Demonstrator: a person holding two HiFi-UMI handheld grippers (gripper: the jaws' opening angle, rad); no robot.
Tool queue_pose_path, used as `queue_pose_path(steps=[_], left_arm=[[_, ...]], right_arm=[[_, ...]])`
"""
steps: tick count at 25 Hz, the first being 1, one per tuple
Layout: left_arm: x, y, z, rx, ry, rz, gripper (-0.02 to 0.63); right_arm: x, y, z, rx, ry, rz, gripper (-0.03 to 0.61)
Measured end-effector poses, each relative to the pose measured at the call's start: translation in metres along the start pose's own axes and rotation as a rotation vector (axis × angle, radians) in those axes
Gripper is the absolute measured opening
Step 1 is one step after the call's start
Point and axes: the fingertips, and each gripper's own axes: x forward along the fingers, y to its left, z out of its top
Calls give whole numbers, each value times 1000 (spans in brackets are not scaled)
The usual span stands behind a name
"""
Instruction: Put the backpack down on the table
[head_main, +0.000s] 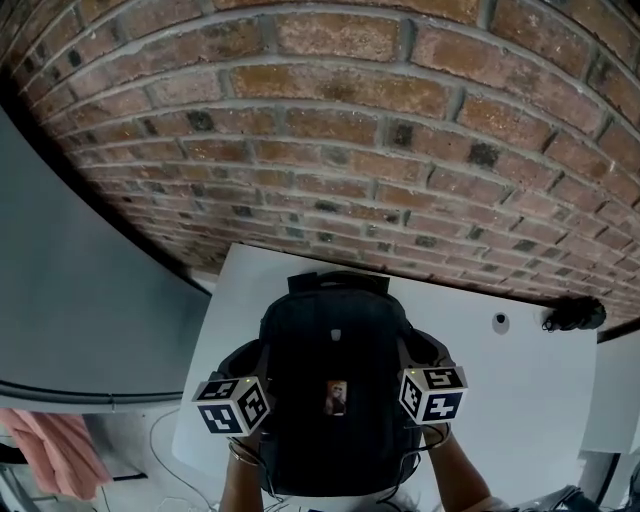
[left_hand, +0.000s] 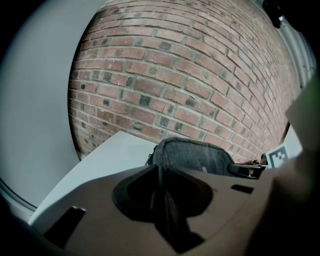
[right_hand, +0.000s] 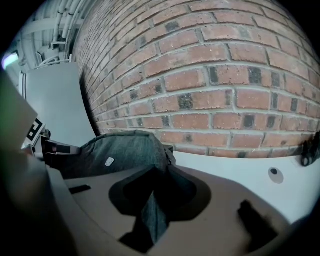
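A dark grey backpack (head_main: 335, 380) hangs between my two grippers over the near part of the white table (head_main: 480, 400). My left gripper (head_main: 247, 372) is shut on a fold of the backpack's left side fabric (left_hand: 167, 200). At the other side, my right gripper (head_main: 425, 362) is shut on a fold of the fabric (right_hand: 152, 210). The backpack's rounded top (left_hand: 192, 156) rises beyond the left jaws, and the same grey top (right_hand: 120, 150) shows past the right jaws. I cannot tell whether the bottom touches the table.
A red brick wall (head_main: 330, 130) runs along the table's far edge. A small black object (head_main: 575, 314) and a round hole (head_main: 500, 322) sit at the table's far right. A grey panel (head_main: 70, 300) stands to the left, with pink cloth (head_main: 60, 450) below it.
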Motion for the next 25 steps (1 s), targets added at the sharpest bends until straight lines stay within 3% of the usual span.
queue_pose_path(steps=[25], left_arm=[[38,17,-26,-26,89,23,79]], right_arm=[[31,-15,-26,34,53,-12,86]])
